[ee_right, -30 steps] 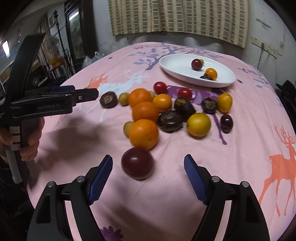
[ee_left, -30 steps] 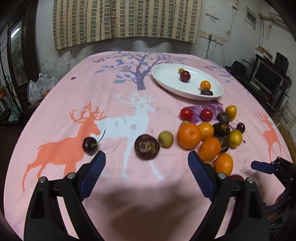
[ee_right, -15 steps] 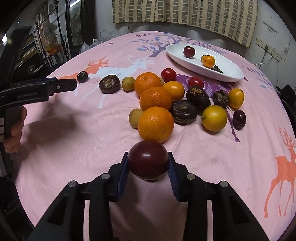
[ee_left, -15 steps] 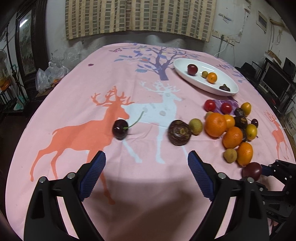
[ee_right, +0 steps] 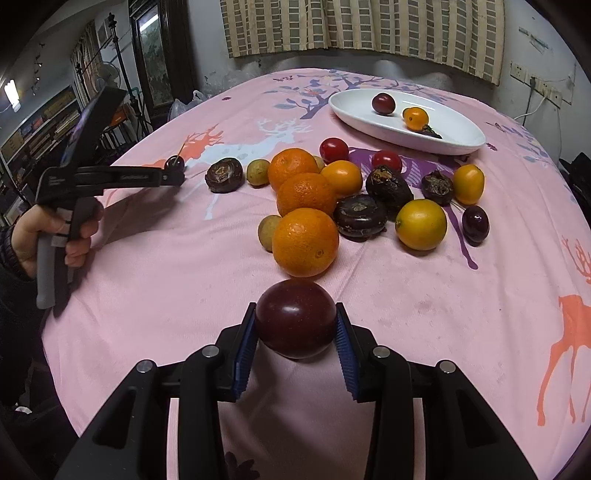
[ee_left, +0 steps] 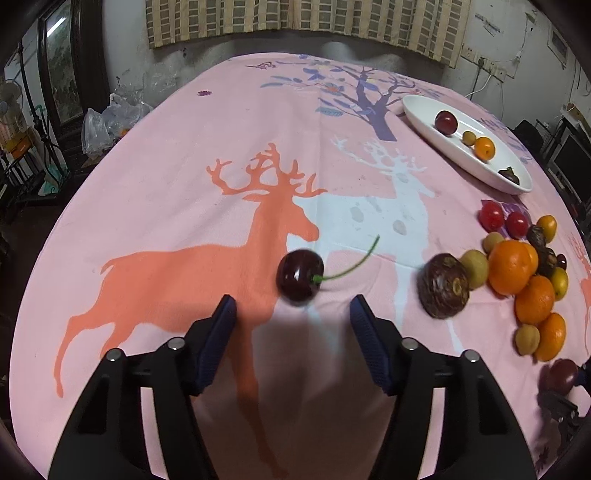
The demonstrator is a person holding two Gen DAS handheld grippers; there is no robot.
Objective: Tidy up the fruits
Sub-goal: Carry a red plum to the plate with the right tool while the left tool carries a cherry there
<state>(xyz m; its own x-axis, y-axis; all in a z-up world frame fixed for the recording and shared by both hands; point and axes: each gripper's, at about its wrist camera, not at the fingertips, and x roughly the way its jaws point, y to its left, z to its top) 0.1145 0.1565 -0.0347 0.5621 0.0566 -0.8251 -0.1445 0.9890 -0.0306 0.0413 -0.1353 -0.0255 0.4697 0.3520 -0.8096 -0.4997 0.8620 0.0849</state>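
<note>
My right gripper (ee_right: 295, 328) is shut on a dark red plum (ee_right: 295, 319), just in front of an orange (ee_right: 305, 242). My left gripper (ee_left: 293, 308) is open, with a dark cherry (ee_left: 300, 276) with a green stem just ahead of its fingertips. The cherry also shows in the right wrist view (ee_right: 174, 162), at the tip of the left gripper (ee_right: 173, 177). A white oval plate (ee_right: 458, 142) at the back holds a plum (ee_right: 383, 103), a small orange fruit (ee_right: 415, 117) and a dark fruit. Several oranges, tomatoes and dark fruits lie in a cluster on the pink cloth.
The table has a pink cloth with deer prints (ee_left: 184, 266). A dark round fruit (ee_left: 443, 285) lies right of the cherry. Plastic bags (ee_left: 110, 122) and shelves stand past the left table edge. A wall and curtain (ee_right: 369, 26) are behind.
My left gripper has moved left and forward up to the cherry and its jaws have narrowed. My right gripper closed on the plum and still holds it.
</note>
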